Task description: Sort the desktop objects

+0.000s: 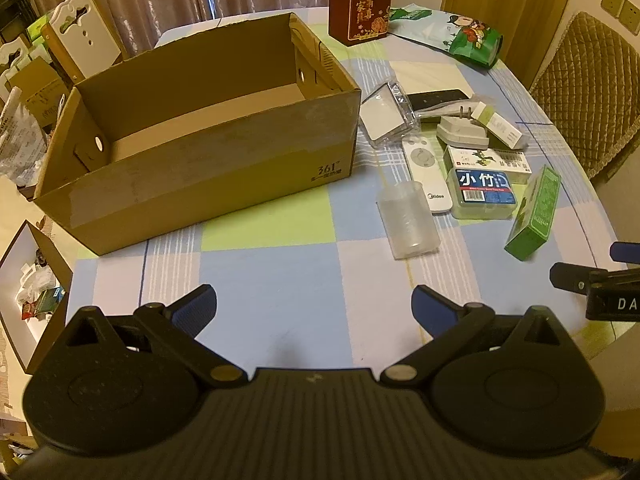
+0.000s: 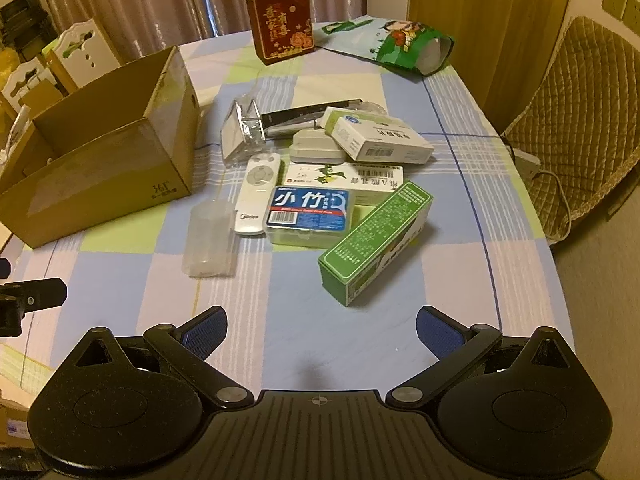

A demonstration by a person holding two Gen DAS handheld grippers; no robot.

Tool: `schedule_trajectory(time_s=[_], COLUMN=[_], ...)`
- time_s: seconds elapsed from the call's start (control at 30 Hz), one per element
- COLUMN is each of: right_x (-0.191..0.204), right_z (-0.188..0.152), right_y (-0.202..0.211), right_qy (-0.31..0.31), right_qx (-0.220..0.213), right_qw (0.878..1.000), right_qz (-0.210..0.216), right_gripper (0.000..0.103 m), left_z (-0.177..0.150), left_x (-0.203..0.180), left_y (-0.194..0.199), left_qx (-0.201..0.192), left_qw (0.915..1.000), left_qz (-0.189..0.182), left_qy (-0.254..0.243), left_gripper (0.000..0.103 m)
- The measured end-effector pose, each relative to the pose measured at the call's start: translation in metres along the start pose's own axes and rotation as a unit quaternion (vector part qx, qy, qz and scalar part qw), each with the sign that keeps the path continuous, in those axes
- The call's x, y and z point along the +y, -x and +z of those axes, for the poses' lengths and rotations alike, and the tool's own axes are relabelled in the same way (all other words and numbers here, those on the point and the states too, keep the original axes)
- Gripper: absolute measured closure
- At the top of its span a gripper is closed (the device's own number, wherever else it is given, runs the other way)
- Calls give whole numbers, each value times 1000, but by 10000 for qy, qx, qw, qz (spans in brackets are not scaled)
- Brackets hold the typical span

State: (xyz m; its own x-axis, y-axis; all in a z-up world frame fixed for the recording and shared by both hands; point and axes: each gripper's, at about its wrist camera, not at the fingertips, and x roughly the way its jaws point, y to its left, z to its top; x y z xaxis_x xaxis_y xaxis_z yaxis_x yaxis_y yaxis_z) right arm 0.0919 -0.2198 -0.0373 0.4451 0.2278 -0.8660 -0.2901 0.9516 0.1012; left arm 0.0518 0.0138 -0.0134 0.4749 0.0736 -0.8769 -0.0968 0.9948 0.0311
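Right wrist view: both grippers' jaws released, holding nothing.
Risk: clear cup (image 2: 209, 237) at lower centre-left tips easily; green box (image 2: 374, 243) leans on clutter.

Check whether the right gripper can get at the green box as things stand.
Probably yes. The right gripper is open and empty, and the green box lies nearest it on the tablecloth, with only bare cloth between, though its far end leans on the floss case.
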Motion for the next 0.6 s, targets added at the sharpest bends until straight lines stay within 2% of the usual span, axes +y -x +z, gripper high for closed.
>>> schedule_trajectory(time_s=[0.3,0.6], right_x=[-41,-74], right_z=[10,34], right_y=[-21,-46], right_qy=[-621,-1450], right_qx=[109,8], right_qw=[9979,9892], right_qz=[142,214], right_gripper=[0,1], left_z=[15,29], left_x=[-7,-13], left_y=[-20,-45], left_qx=[106,284], left_qw=[9999,9996], left_qz=[-7,-46], left_qy=[27,57], left_gripper=[0,0])
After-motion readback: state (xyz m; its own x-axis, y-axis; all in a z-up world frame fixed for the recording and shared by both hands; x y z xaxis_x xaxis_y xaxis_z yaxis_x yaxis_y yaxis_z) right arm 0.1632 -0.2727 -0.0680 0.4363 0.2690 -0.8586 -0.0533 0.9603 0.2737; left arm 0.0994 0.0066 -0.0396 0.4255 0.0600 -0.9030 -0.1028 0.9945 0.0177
